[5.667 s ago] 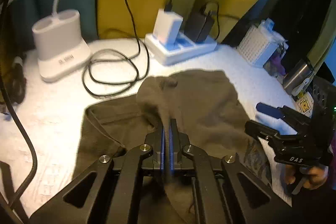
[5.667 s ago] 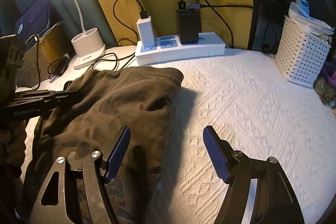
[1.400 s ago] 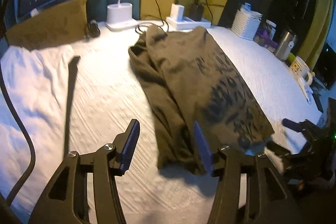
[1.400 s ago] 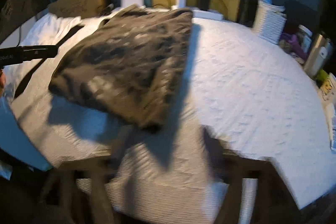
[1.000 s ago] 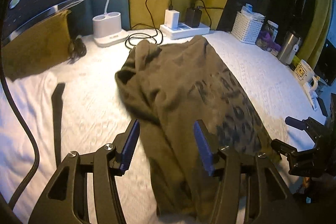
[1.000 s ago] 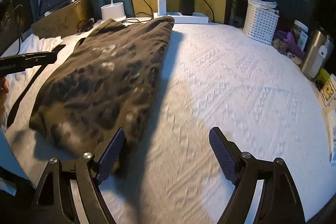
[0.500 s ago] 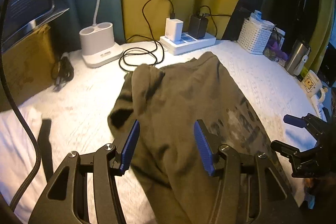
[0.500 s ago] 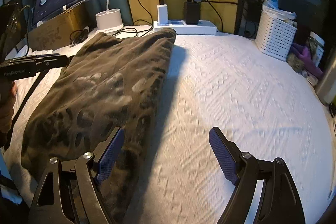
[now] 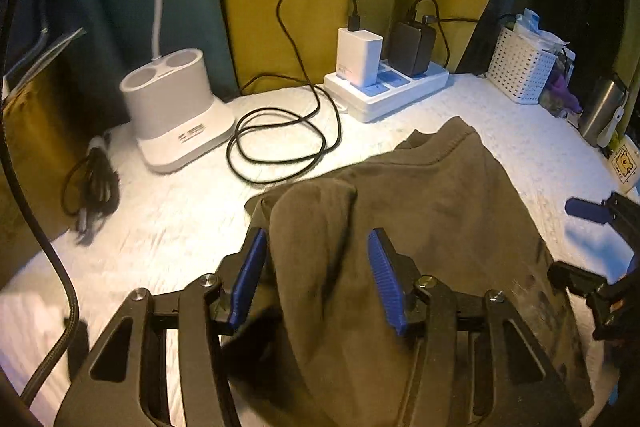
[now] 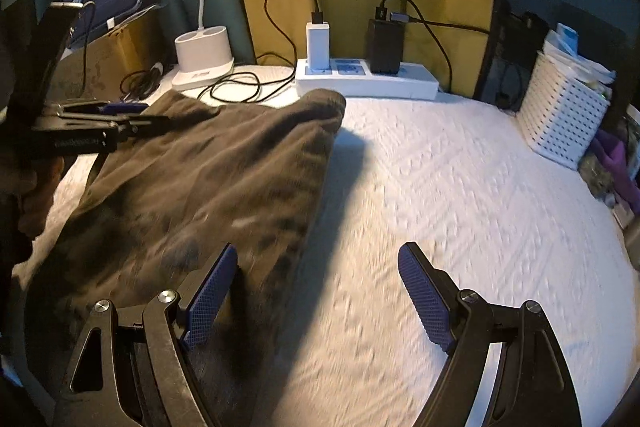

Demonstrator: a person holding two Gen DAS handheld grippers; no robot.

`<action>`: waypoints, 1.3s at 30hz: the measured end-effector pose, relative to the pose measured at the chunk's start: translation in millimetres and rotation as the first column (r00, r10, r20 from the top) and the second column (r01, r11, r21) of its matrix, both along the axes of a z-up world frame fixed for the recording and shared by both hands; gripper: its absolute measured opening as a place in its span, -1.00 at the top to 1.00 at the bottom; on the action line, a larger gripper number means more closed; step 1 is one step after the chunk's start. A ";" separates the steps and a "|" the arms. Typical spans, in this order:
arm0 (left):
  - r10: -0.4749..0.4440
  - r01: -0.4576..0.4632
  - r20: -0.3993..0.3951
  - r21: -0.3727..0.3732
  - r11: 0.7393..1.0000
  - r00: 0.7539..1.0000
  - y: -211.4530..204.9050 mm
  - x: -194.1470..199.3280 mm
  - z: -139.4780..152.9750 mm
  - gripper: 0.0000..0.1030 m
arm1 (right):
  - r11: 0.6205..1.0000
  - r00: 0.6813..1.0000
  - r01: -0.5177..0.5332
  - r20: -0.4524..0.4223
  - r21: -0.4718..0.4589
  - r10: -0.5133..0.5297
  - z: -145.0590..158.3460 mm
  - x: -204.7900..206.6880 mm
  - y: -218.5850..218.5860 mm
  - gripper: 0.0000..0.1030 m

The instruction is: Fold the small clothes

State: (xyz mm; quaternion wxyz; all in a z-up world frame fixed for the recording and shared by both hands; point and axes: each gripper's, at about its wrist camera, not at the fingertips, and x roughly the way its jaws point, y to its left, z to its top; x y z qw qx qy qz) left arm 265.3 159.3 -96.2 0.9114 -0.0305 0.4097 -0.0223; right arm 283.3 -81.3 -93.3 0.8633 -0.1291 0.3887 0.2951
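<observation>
Olive-brown garment [image 9: 432, 211], lying lengthwise on the white textured bedspread [image 10: 460, 195], now fills more of both views than half a second before, and the power strip [image 9: 384, 91] and lamp base [image 9: 176, 107] at the far edge loom larger. Left gripper [image 9: 316, 275]: jaws closing, narrower than before, with a raised fold of the cloth between the blue pads; contact cannot be made out. Right gripper [image 10: 316, 303]: jaws wide, unchanged, its left pad over the garment's right edge, its right pad over bare bedspread. Dark print on the near cloth is motion-blurred. The garment's near end is hidden behind the gripper frames.
</observation>
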 end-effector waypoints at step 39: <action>0.128 -0.140 -0.083 -0.163 0.977 0.988 42.5 -9.9 -6.3 -0.37 | 1.000 1.000 -0.001 -0.029 0.018 0.002 7.5 96.3 28.7 -0.46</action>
